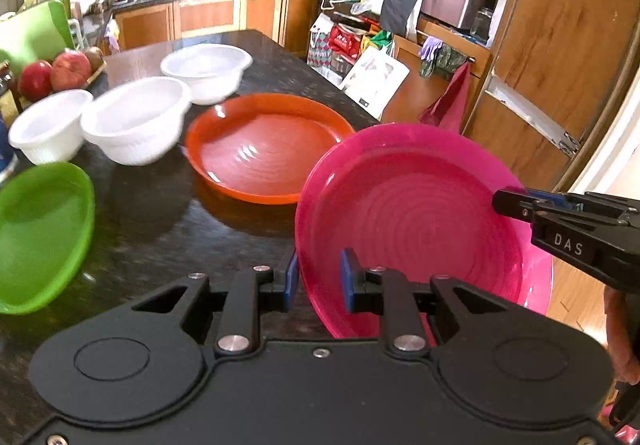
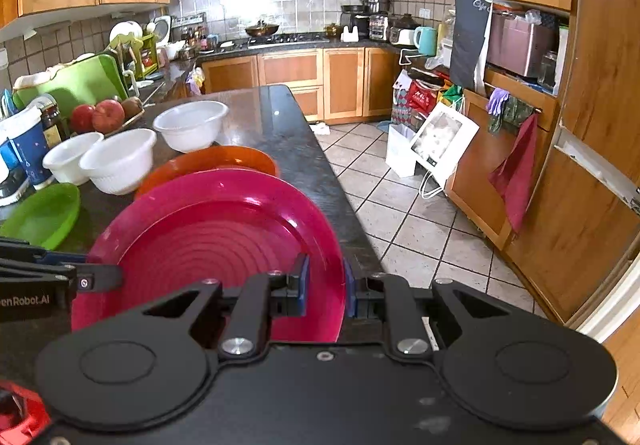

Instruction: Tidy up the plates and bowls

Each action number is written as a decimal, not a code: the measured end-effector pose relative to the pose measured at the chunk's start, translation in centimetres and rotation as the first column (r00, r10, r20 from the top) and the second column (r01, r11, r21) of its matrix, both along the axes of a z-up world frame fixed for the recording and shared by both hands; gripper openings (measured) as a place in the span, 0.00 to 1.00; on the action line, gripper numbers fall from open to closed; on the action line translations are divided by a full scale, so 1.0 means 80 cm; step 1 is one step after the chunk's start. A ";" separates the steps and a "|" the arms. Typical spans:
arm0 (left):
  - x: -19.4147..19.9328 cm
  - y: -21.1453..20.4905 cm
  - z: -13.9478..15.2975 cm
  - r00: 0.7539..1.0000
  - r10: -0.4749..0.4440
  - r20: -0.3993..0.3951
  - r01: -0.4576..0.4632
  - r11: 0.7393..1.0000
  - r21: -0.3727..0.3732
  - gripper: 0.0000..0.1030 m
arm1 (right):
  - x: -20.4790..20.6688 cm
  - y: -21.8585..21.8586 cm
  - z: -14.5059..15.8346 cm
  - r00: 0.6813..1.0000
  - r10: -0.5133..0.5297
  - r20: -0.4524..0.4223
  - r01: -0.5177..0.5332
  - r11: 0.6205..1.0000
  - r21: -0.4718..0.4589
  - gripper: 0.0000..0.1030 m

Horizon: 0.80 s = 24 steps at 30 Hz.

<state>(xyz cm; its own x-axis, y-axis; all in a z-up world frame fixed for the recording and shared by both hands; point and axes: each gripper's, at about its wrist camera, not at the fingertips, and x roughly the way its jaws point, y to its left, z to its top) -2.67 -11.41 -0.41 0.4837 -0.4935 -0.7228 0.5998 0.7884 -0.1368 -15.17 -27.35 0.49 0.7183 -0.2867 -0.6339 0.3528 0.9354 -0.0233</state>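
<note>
A pink plate (image 1: 412, 221) (image 2: 208, 237) is lifted and tilted over the near right part of the dark countertop (image 1: 160, 213). My left gripper (image 1: 319, 277) is shut on its near left rim. My right gripper (image 2: 326, 285) is shut on its right rim and also shows in the left wrist view (image 1: 500, 201). Just beyond the pink plate, an orange plate (image 1: 268, 149) (image 2: 212, 161) lies flat on the counter. A green plate (image 1: 40, 233) (image 2: 40, 213) sits at the left. Three white bowls (image 1: 52, 129) (image 1: 136, 121) (image 1: 208, 71) stand in a row behind them.
A tray of red fruit (image 1: 60, 71) and a blue cup (image 2: 28, 149) crowd the counter's left side. The counter's right edge (image 2: 320, 173) drops to a tiled floor (image 2: 400, 213) with bags and a white box (image 2: 440, 141) by the wooden cabinets.
</note>
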 end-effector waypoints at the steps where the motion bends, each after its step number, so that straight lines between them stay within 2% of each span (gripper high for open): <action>1: -0.002 -0.009 -0.002 1.000 0.007 -0.008 -0.007 1.000 0.003 0.28 | -0.002 -0.010 -0.002 1.000 0.006 -0.006 -0.006 1.000 0.001 0.20; 7: -0.012 -0.039 -0.020 0.997 0.059 -0.046 -0.057 0.998 0.036 0.28 | -0.003 -0.070 -0.022 0.997 0.057 -0.052 -0.055 0.997 0.045 0.20; 11: -0.016 -0.048 -0.032 0.991 0.108 -0.079 -0.103 0.993 0.060 0.28 | 0.013 -0.088 -0.038 0.992 0.105 -0.076 -0.099 0.992 0.076 0.20; 15: -0.014 -0.050 -0.038 0.981 0.159 -0.113 -0.152 0.986 0.069 0.28 | 0.026 -0.095 -0.047 0.984 0.157 -0.089 -0.149 0.985 0.092 0.20; 24: 0.002 -0.051 -0.038 0.963 0.243 -0.112 -0.236 0.969 0.079 0.28 | 0.052 -0.097 -0.050 0.967 0.236 -0.094 -0.225 0.967 0.116 0.20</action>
<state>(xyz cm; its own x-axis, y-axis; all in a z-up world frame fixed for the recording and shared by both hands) -2.52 -15.50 -3.45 0.4897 -0.3246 -0.8092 0.3746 0.9164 -0.1409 -10.97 -35.15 -3.47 0.6839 -0.0500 -0.7279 0.1276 0.9905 0.0519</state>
